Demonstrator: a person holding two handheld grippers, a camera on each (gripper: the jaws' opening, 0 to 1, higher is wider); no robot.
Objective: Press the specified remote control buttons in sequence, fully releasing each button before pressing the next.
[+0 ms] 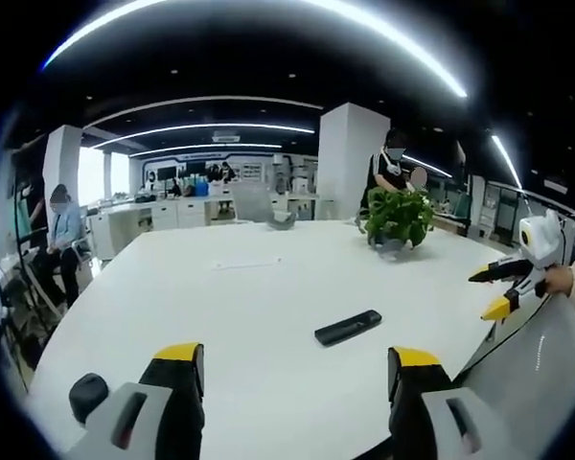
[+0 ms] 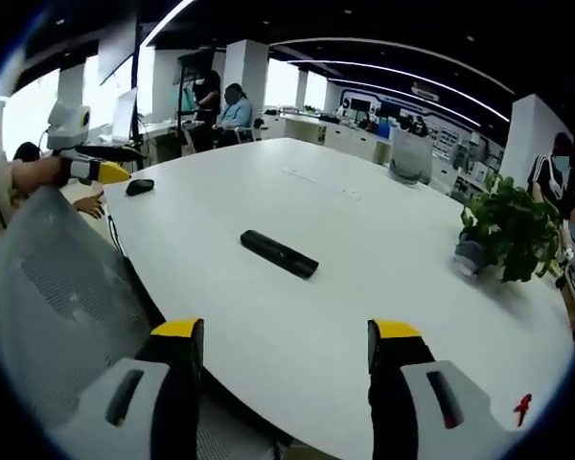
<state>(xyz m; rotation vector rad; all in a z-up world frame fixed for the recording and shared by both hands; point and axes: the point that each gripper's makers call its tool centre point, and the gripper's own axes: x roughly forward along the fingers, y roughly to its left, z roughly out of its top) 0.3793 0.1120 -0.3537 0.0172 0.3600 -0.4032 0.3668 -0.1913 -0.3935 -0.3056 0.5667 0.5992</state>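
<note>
A black remote control [image 1: 348, 328] lies flat on the white table [image 1: 240, 316], a short way ahead of my left gripper [image 1: 297, 359], whose yellow-tipped jaws stand wide apart with nothing between them. My right gripper [image 1: 489, 292] comes in from the right, held over the table's edge, also open. In the right gripper view the remote [image 2: 279, 254] lies ahead of the open right gripper [image 2: 286, 335]. The left gripper [image 2: 118, 163] shows at the far left, held by a hand. Neither gripper touches the remote.
A potted green plant [image 1: 400, 218] stands on the far side of the table [image 2: 364, 240]. A black mouse-like object [image 2: 140, 186] lies near the left gripper. A grey mesh chair back [image 2: 57, 297] stands at the table edge. People stand and sit in the office behind.
</note>
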